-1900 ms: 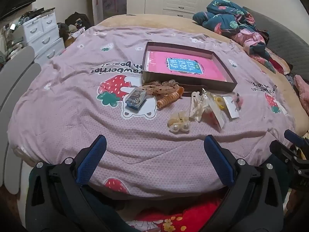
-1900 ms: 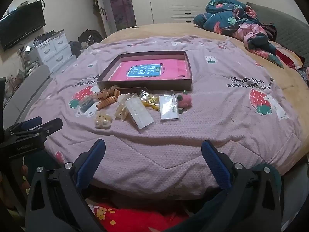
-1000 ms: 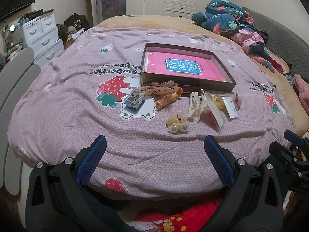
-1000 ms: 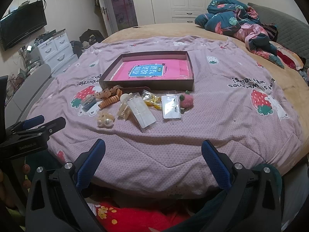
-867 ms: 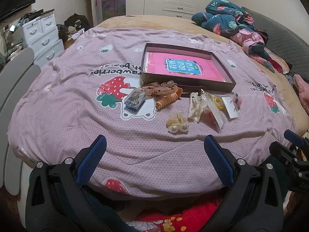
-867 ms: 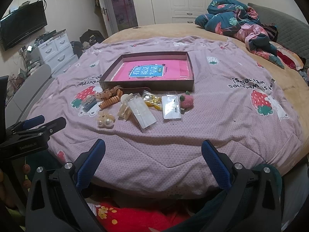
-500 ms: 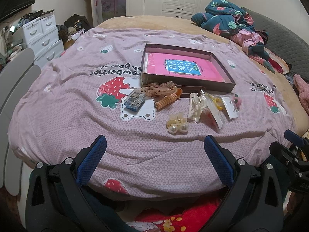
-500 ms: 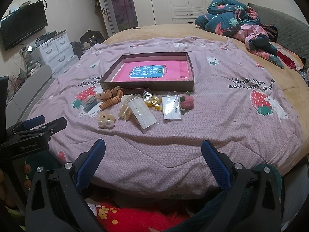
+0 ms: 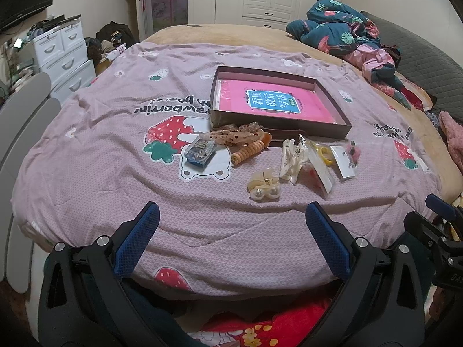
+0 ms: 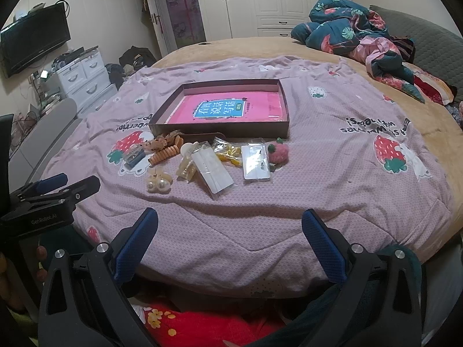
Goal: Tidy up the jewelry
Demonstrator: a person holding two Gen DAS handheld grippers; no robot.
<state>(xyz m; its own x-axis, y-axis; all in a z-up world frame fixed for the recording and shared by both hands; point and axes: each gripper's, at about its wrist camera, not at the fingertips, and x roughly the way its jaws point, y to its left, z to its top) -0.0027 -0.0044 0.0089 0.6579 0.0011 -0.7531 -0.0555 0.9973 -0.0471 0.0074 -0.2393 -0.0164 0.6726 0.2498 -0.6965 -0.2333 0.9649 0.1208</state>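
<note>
Shallow brown cardboard tray (image 9: 330, 127) (glossy pink booklet inside) on a quilted lilac bedspread (image 9: 95, 156); pearl-studded clip (image 9: 264, 189), ribbed orange coil tie (image 9: 248, 151) nearby. Left gripper (image 9: 231, 234) and right gripper (image 10: 230, 232): fingers wide apart, holding nothing.

matt quilted cloth bedspread (image 9: 121, 156); dull cardboard tray (image 9: 277, 120) holding a glossy pink booklet (image 9: 272, 101); shiny pearl clip (image 9: 264, 188); clear plastic packets (image 10: 256, 160).

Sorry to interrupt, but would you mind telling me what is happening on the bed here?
A person is about to sort hair accessories and jewelry packets into the shallow brown box. Both the left hand-held gripper and the right hand-held gripper are open and empty, at the near edge of the bed. The pearl hair claw and the pink pompom lie loose outside the box.
</note>
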